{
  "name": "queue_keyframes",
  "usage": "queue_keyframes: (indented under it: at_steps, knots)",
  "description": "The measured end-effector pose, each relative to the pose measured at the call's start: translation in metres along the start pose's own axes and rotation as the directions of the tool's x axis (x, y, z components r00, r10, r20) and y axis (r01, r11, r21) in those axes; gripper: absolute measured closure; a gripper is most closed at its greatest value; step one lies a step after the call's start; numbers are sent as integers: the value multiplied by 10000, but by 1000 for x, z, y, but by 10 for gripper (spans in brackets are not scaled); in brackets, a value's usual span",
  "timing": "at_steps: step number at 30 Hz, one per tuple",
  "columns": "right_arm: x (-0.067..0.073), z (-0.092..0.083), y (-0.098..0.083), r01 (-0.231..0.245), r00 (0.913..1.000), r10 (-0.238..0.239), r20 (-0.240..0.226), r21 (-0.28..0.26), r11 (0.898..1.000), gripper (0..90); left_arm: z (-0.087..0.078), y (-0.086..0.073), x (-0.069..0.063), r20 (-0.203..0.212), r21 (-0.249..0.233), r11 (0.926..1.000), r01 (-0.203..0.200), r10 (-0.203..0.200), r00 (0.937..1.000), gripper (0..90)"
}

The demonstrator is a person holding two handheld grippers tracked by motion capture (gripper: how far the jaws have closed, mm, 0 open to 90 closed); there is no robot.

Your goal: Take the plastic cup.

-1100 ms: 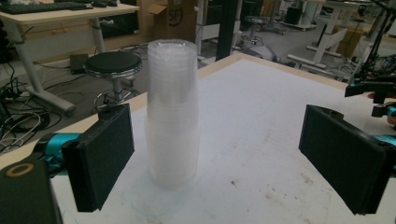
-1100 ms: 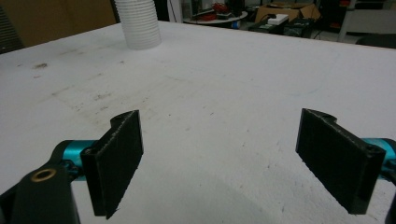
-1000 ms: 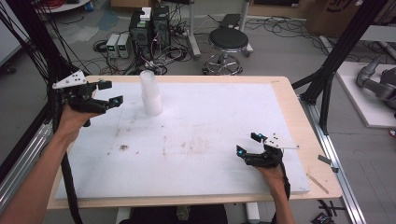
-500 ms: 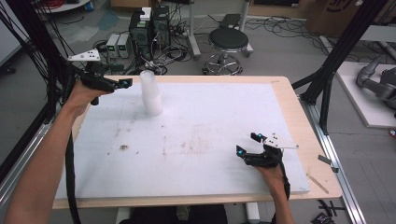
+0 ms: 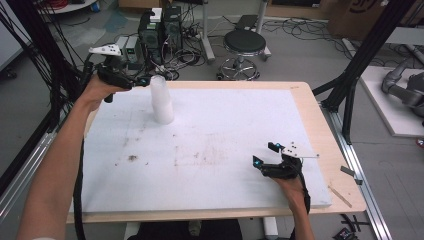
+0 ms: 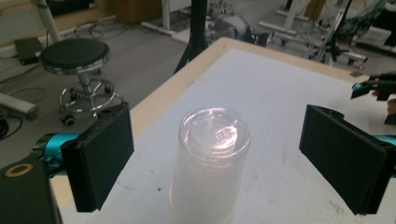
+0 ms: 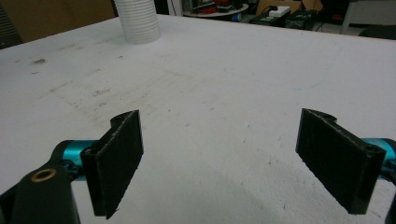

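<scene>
A stack of clear plastic cups (image 5: 161,100) stands upside down on the white sheet at the back left of the table. My left gripper (image 5: 142,80) hovers just left of its top, jaws open. In the left gripper view the cup stack (image 6: 208,165) sits between and beyond the two wide-apart black pads (image 6: 100,161), untouched. My right gripper (image 5: 264,154) rests low over the sheet at the front right, open, with nothing between its pads (image 7: 117,158). The cup stack (image 7: 137,21) shows far off in the right gripper view.
The white sheet (image 5: 210,145) covers most of the wooden table (image 5: 320,125) and bears brown smudges near its middle. Behind the table stand a black stool (image 5: 244,45), computer boxes and cables. Black frame posts rise at both sides.
My left gripper has moved right and a little up, from the table's left edge to beside the top of the cup stack. The right gripper has stayed put.
</scene>
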State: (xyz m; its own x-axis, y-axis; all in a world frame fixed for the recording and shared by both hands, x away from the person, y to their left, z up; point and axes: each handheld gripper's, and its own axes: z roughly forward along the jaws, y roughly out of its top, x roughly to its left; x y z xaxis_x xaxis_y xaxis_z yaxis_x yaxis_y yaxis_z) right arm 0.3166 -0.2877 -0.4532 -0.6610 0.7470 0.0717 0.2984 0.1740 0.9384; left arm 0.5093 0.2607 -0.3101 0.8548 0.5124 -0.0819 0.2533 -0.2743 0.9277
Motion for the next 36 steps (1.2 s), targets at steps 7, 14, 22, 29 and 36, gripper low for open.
queue_keyframes:
  at_steps: [7, 14, 22, 29, 36]
  knots:
    - [0, 1, 0, 14, 10000, -14, -20, 72, 10000, 147, 20, -5, -1, -103, 738, 9973, -69, 77, 9999, 100]
    - [0, 0, 0, 32, 10000, -32, 2, 74, 10000, 147, 40, -8, -5, -260, 1429, 9896, -156, 195, 9995, 100]
    - [0, 0, 0, 8, 10000, -8, -16, 58, 10000, 147, 58, -10, -10, -375, 2133, 9768, -210, 297, 9989, 104]
    - [-1, 0, 0, -26, 10000, 26, -79, 71, 10000, 147, 59, -11, -10, -471, 2400, 9707, -125, 245, 9986, 140]
    - [0, 1, 0, -1, 10000, 1, -66, 63, 10000, 147, 62, -13, -9, -433, 2788, 9604, -26, 153, 9989, 179]
